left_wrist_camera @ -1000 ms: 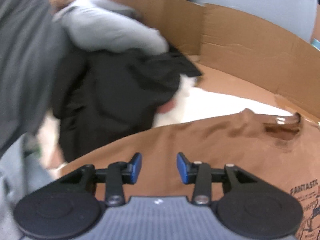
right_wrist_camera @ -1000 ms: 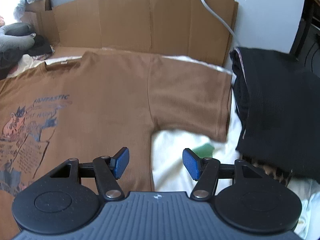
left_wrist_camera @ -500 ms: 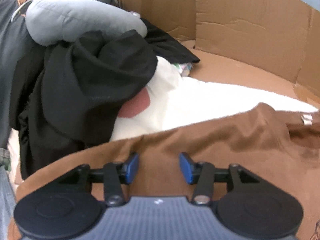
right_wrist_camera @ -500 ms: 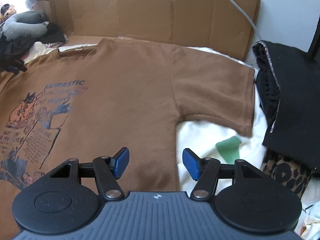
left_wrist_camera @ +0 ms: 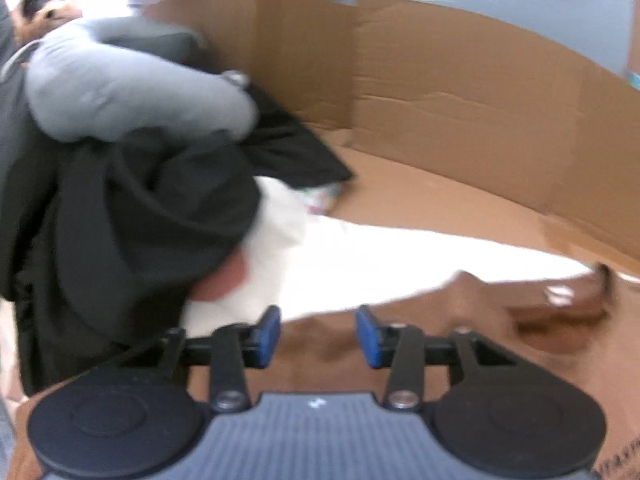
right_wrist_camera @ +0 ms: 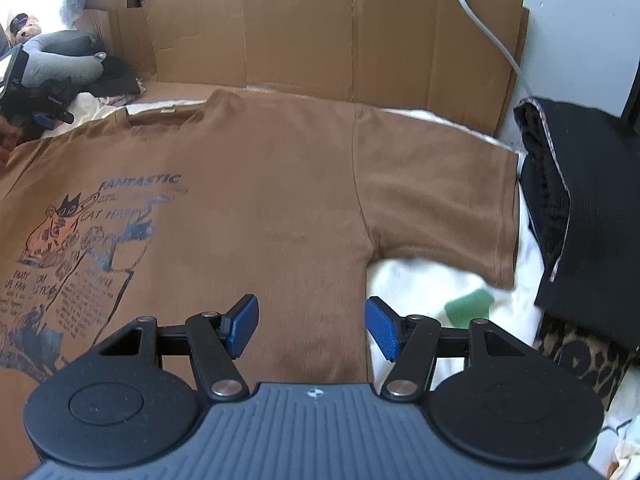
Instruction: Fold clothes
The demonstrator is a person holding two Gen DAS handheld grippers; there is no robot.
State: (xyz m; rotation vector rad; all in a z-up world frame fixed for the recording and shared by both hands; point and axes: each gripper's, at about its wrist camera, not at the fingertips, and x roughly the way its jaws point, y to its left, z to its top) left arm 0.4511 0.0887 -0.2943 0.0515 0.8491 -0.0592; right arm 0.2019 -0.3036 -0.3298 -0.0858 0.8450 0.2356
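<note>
The brown T-shirt (right_wrist_camera: 248, 216) lies spread flat, print up, on the white sheet (right_wrist_camera: 412, 284), ready for folding. The left claw (left_wrist_camera: 318, 334) hangs over its sleeve edge, jaws closing, with no cloth visibly pinched yet. The right claw (right_wrist_camera: 312, 326) hovers open over the side seam below the other sleeve, holding nothing, likely placed to take that edge.

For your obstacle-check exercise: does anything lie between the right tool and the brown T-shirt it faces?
Nothing visible does. The right tool hangs open directly above the brown T-shirt, with only bare fabric ahead. The folded black garment lies off to its right.
</note>
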